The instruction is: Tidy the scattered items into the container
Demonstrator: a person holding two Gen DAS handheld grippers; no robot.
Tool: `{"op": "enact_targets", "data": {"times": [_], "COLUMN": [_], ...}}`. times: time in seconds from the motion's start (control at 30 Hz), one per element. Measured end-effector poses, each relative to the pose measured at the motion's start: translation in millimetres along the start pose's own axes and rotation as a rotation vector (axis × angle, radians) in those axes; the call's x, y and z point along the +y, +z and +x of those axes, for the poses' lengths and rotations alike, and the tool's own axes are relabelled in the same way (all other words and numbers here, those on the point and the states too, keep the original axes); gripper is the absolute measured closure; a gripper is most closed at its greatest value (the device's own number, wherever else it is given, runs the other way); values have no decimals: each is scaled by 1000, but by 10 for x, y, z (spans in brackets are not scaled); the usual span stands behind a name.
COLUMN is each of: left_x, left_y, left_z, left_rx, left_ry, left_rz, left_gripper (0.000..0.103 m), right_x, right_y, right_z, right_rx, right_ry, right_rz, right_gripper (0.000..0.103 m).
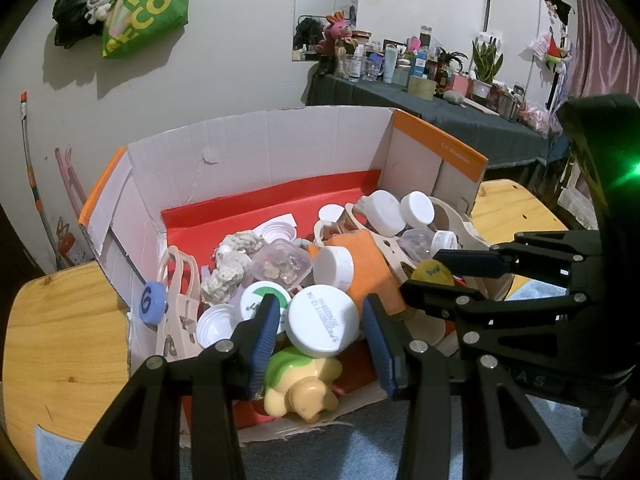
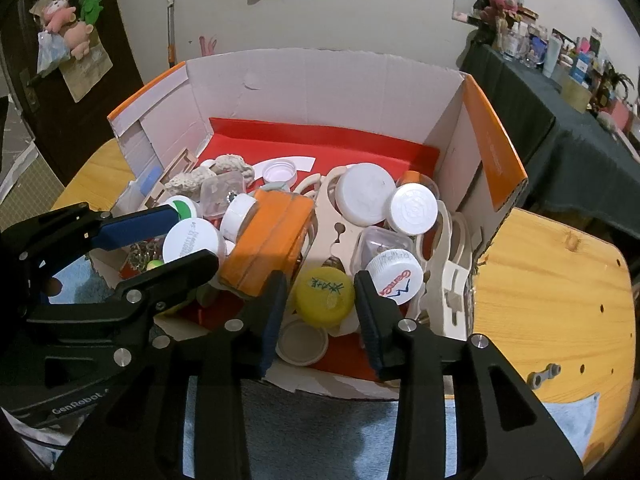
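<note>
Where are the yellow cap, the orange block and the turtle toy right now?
yellow cap (image 2: 325, 295), right wrist view, centre of its top.
orange block (image 2: 267, 242), right wrist view, middle of its upper face.
turtle toy (image 1: 294, 364), left wrist view, green shell.

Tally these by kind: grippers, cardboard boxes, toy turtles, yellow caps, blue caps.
Grippers: 2 (left gripper, right gripper)
Cardboard box: 1
Toy turtle: 1
Yellow cap: 1
Blue cap: 1
Total: 6
</note>
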State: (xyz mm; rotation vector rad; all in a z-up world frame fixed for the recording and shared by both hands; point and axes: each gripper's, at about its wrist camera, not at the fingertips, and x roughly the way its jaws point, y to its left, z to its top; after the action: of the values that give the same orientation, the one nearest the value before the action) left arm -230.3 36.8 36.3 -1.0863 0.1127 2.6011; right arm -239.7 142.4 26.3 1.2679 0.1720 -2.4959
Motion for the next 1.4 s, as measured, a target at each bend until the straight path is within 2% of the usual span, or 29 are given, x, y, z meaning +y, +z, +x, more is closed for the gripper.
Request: {"op": "enact_targets", "data": {"times": [0.07,0.27,0.43,0.7,0.83,1.07,1.13,1.23,1.33,1.4], "left_x": [12,9,37,35,5,-63,-82,-112,-136,-156], "left_y": [0,3,24,51,63,75,74,61,44,27], "left_z": [-7,-38,-94,-196,-292,-475,-543,-680,-849,-966], "left_rx": [-1,-4,-27,-49,-72,-110,-121,-149,-183,-202], "left_ry": [-1,-4,3,12,15,37,40,60,73,77], "left_rz": [-5,-2,-5,5,10,28,29,28,21,16], "left_gripper": [57,55,44,43,33,29,24,17,10,9], "right_x": [-8,-22,-17,-3,-22,10,22,41,73,97], "right_y": [-4,-1,-1,2,-8,-21,-28,-41,-62,-79], "right_z": [1,2,-5,-51,-110,-218,-263,-352,-472,-558], "right_rx": [0,0,-3,-19,-31,-44,-51,-66,-89,-100], "right_ry": [-6,-2,0,-11,-13,-20,-23,-28,-36,-41], "right_rz": [2,2,5,0,8,0,-1,-2,-3,-4], "right_gripper": [61,60,59,49,45,45,44,36,36,36]}}
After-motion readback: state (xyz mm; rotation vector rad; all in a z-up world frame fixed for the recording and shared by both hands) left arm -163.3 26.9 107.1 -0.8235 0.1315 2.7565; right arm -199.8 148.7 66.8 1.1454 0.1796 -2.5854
